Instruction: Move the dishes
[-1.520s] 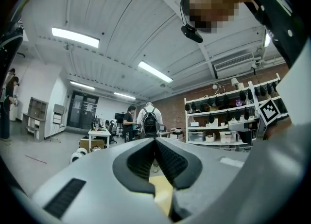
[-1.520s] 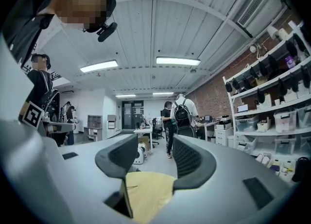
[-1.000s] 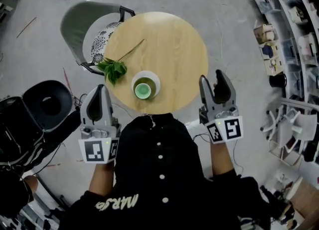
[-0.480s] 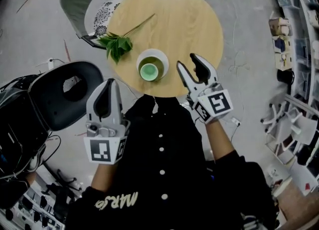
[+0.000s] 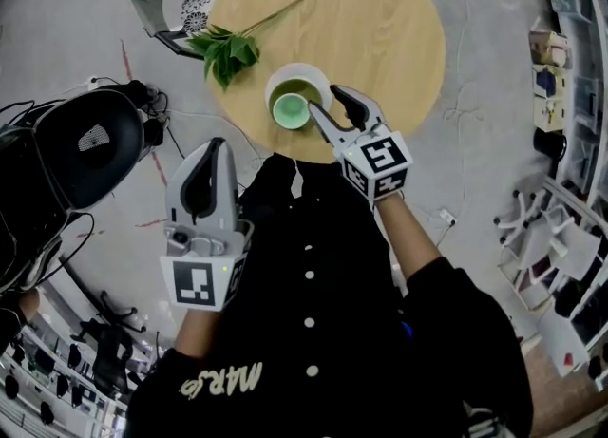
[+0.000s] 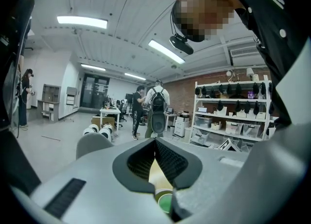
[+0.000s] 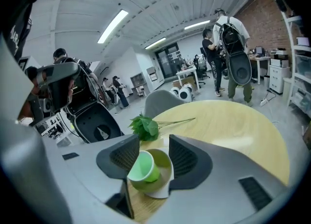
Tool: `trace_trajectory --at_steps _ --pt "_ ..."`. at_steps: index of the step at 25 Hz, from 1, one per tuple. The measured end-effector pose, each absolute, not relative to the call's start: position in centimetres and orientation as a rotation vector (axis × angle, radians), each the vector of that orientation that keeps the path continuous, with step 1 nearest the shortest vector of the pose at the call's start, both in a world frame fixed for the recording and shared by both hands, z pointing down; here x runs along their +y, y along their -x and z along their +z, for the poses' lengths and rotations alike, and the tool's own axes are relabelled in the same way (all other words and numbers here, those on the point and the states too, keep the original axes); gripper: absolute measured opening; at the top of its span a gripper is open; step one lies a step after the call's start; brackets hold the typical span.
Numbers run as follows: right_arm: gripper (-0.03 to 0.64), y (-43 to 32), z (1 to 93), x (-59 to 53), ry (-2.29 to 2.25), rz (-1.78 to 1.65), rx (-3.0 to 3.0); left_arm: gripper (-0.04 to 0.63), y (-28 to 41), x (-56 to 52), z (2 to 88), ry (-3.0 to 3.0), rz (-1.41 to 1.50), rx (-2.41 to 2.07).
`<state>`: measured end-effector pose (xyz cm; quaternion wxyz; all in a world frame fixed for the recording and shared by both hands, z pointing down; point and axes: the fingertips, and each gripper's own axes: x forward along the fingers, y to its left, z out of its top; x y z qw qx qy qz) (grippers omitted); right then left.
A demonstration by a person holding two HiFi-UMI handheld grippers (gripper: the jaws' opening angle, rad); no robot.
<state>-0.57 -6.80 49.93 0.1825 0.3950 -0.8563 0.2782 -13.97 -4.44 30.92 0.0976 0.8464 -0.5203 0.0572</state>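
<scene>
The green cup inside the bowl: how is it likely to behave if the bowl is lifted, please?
The green cup leans tilted in the bowl, so it will probably shift or roll. It looks small and thin-walled, so likely light. The right tongs, open astride both, might knock it.

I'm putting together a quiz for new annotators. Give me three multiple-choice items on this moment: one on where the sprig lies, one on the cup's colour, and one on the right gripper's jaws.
1. Where is the leafy sprig?
A. On the table, beside the bowl
B. Inside the bowl
C. On the floor

2. What colour is the cup in the bowl?
A. Red
B. Light green
C. Blue

3. How do the jaws of the right gripper stand?
A. Shut on the sprig
B. Together, empty
C. Apart, on either side of the cup

Key:
1 A: the head view shows it lying on the wood next to the bowl.
2 B: it is pale green in both views.
3 C: the right gripper view shows the cup between parted jaws.
</scene>
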Motion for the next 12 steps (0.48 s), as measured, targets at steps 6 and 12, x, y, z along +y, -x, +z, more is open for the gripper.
trace_trajectory --at_steps 6,12 --pt "0.163 2.1 53.8 -5.6 -1.022 0.848 -2.342 0.003 13.8 -4.2 32.6 -2.454 0.164 -1.542" --pt "0.141 2.7 55.9 -4.6 -1.004 0.895 -2.287 0.003 14.2 -3.6 33.7 -2.462 0.216 -1.547"
